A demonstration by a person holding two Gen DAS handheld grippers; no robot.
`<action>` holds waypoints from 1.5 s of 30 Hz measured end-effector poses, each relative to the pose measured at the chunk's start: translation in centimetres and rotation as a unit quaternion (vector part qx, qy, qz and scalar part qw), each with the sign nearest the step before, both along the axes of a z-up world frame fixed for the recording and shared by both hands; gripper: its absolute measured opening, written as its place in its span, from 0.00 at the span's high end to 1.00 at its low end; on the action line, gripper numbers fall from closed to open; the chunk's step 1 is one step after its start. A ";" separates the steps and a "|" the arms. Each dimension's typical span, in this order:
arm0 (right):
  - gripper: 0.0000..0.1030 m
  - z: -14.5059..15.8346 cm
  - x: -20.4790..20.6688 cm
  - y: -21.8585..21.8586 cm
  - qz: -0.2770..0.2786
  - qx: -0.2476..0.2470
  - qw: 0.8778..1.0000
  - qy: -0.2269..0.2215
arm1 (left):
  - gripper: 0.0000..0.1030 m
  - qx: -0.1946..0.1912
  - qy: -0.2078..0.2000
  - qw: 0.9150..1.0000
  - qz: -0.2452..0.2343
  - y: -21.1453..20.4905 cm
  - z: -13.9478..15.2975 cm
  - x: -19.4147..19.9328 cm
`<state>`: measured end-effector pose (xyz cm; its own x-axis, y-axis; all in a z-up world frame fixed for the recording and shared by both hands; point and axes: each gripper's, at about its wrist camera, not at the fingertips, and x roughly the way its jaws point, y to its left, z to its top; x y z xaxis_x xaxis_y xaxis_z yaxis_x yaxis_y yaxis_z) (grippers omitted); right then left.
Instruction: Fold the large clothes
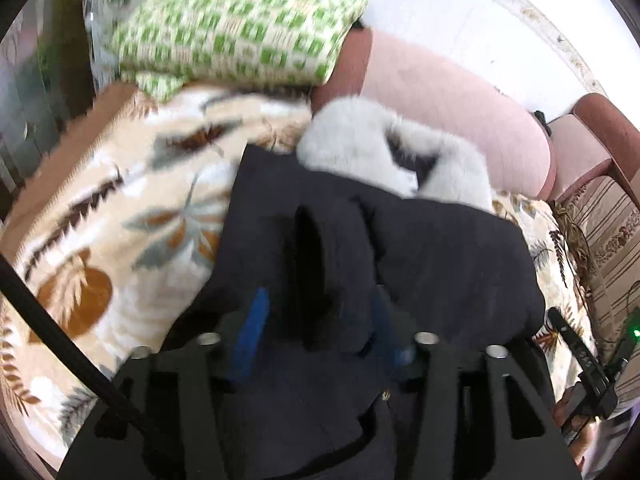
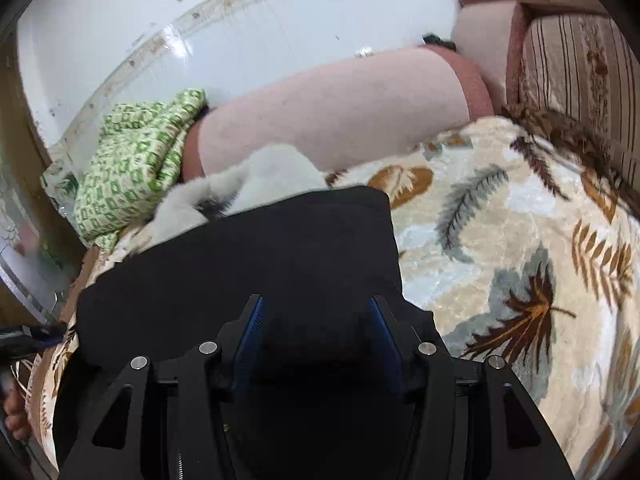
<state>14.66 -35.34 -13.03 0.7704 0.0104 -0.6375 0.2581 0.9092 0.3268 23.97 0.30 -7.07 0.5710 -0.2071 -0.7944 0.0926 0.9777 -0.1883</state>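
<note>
A dark coat with a pale fur collar is being spread on the leaf-patterned blanket, collar toward twelve o'clock. Its hem is being bunched between both wide-set grippers, left gripper and right gripper, seemingly for folding upward.

The coat lies on the blanket, which covers the sofa seat. In the right wrist view its fur collar sits at the coat's 12 o'clock edge, toward the sofa backrest. A patterned cloth lies at 10 o'clock from the coat, against the backrest's end. A striped cushion stands at 2 o'clock, beyond the blanket's edge. The right gripper sits at the coat's 6 o'clock edge, cloth between its fingers.
</note>
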 end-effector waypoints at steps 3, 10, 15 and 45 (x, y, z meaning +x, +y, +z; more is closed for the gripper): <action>0.44 -1.5 1.0 -0.7 -0.006 0.031 0.999 0.018 | 0.28 0.026 -0.008 0.999 -0.019 -2.2 -0.4 1.1; 0.36 -3.6 2.7 -0.3 -0.001 0.018 0.998 0.068 | 0.23 0.092 0.054 0.994 0.013 -4.0 -8.1 7.5; 0.32 -3.5 2.6 0.0 0.001 0.005 0.997 0.072 | 0.24 0.083 0.043 0.995 0.032 -3.7 -6.7 6.1; 0.28 3.9 -9.7 9.2 0.060 -0.075 0.995 -0.041 | 0.23 0.143 -0.066 0.975 0.159 11.3 -0.7 -18.5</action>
<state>4.98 -26.11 -9.12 0.8191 0.0159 -0.5735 0.1223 0.9718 0.2016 5.51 11.56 -7.81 0.6708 0.2161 -0.7094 -0.2188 0.9717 0.0892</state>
